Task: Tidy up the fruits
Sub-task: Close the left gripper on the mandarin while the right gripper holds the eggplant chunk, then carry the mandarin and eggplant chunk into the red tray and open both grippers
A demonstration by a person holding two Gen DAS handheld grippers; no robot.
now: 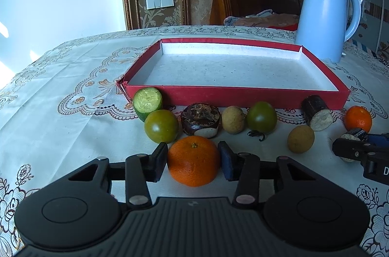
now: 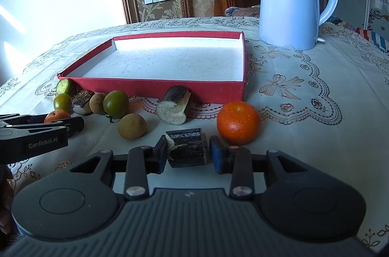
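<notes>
A: Left gripper [image 1: 193,161] status?

B: Fingers either side of an orange [image 1: 193,164] at the near edge of the cloth [image 1: 73,77]. Left pad touches the skin, right pad looks a hair off, so open, not yet gripping.

A: Right gripper [image 2: 186,151]?

B: Straddling a dark cane piece [image 2: 187,147]. Left finger touches it; a small gap shows on the right. Also not clamped.

A: Where does stuff go?

B: Red tray [image 1: 255,95], just behind the fruit row, nothing in it. That's my guess at the target; nothing is sorted yet.

A: What's close to the orange?

B: Green tomato [image 1: 161,126] just far-left, brown chestnut-like thing [image 1: 200,120] straight behind, both near it. Further right: two longans [image 1: 233,119], second tomato [image 1: 261,117], another cane piece [image 1: 317,112], second orange [image 1: 358,118]. Cut green fruit [image 1: 147,102] against the tray's left corner. Kettle [image 1: 325,16] far right.

A: Tips for the grasp?

B: Close on the widest part, gently since the peel gives, then lift straight up before moving forward, else it probably knocks the tomato or chestnut. Clear the tray wall and set it down low so it doesn't roll. The cane is blocky, so a firmer squeeze should be fine.
</notes>
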